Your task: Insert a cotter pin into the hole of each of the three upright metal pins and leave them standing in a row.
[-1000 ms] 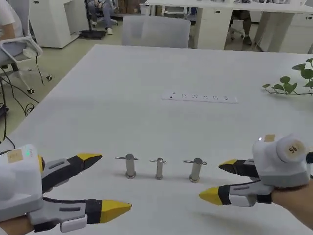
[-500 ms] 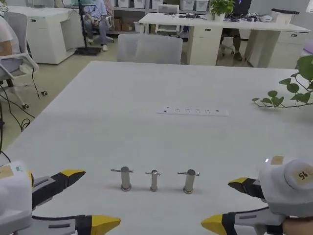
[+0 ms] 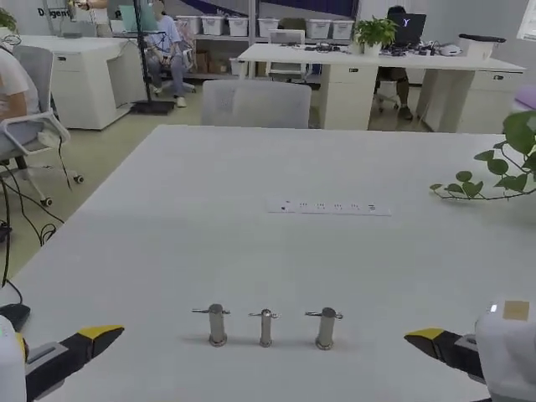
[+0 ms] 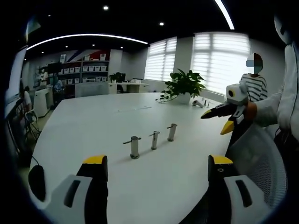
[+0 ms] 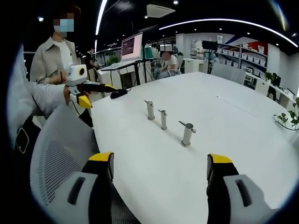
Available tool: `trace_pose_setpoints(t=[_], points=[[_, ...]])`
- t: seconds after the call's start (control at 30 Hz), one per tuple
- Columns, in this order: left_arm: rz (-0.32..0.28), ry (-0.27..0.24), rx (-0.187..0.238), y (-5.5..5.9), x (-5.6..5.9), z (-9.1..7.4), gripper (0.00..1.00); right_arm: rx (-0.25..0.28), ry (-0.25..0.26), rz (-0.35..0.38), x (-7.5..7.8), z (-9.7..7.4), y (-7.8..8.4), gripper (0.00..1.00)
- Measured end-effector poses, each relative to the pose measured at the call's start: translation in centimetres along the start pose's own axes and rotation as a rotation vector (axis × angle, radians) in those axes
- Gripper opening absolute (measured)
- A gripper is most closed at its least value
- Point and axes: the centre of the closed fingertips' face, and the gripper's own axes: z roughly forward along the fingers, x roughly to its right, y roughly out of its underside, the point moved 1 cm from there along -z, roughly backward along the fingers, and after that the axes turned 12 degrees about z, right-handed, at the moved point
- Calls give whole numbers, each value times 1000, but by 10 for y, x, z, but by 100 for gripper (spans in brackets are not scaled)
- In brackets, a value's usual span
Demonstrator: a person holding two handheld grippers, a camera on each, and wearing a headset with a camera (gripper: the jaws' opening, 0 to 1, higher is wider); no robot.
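1. Three metal pins (image 3: 265, 327) stand upright in a row on the table (image 3: 251, 167), at 6 o'clock near its front edge.
2. A cotter pin (image 3: 203, 311) crosses the top of each; all three look fitted.
3. The left gripper (image 4: 158, 161) sits at 8 o'clock of the row and the right gripper (image 5: 160, 158) at 4 o'clock. Both are spread wide, empty and well apart from the row.
4. The pins are probably stiff, smooth and narrow-based, so easily tipped; grip mid-shaft. The cotter pins look thin and springy; pinch the looped end.
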Motion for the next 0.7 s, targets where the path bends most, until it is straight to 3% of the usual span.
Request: trace_pose_setpoints(t=[0.7], points=[[-24, -7, 7, 2, 3, 0, 88, 3, 3, 8, 2, -1, 1, 84]])
